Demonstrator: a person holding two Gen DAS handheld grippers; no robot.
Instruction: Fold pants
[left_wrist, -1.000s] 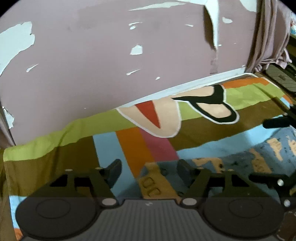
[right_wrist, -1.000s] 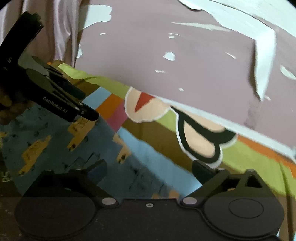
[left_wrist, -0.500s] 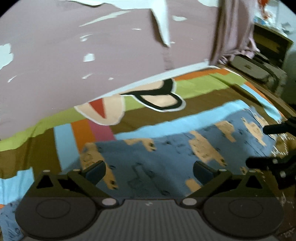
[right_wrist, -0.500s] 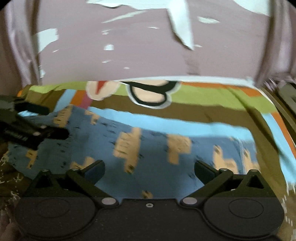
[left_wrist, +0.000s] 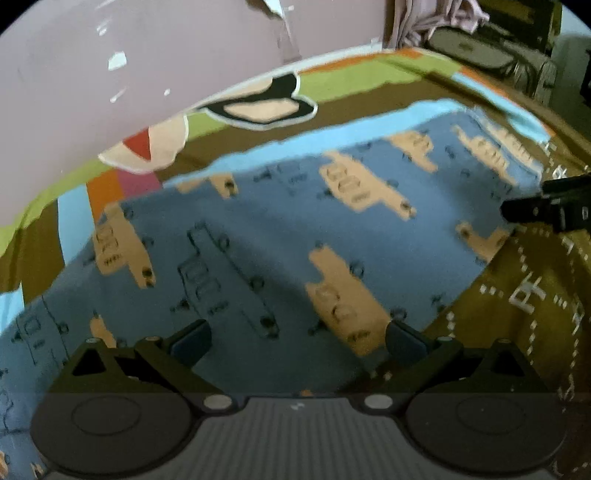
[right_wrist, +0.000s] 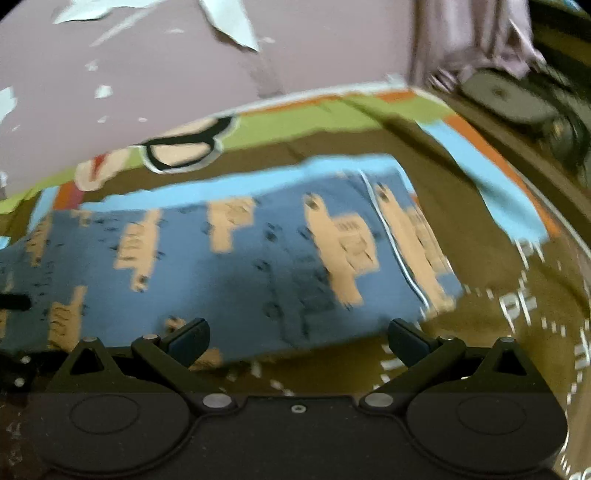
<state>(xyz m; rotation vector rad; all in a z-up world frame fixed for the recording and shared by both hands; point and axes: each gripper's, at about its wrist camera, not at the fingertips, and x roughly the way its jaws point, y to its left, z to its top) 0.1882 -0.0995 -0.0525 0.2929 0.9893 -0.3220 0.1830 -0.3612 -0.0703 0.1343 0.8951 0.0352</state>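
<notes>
The blue pants (left_wrist: 280, 236) with tan vehicle prints lie flat on the striped bed cover, seen also in the right wrist view (right_wrist: 236, 258). My left gripper (left_wrist: 297, 338) is open and empty, just above the pants' near part. My right gripper (right_wrist: 297, 338) is open and empty over the pants' near edge, where a white-piped hem (right_wrist: 399, 254) lies to the right. The right gripper's fingers (left_wrist: 546, 206) show at the right edge of the left wrist view. A tip of the left gripper (right_wrist: 13, 301) shows at the left edge of the right wrist view.
The bed cover (left_wrist: 351, 81) has green, brown, blue and orange stripes. An olive cloth with white print (left_wrist: 524, 295) lies at the right under the pants. A peeling pink wall (left_wrist: 147, 55) stands behind the bed. Dark bags (right_wrist: 509, 96) sit at the far right.
Both grippers have come down and swung right, closer to the pants, which now fill both views. The left gripper's fingers have opened wider than one second ago.
</notes>
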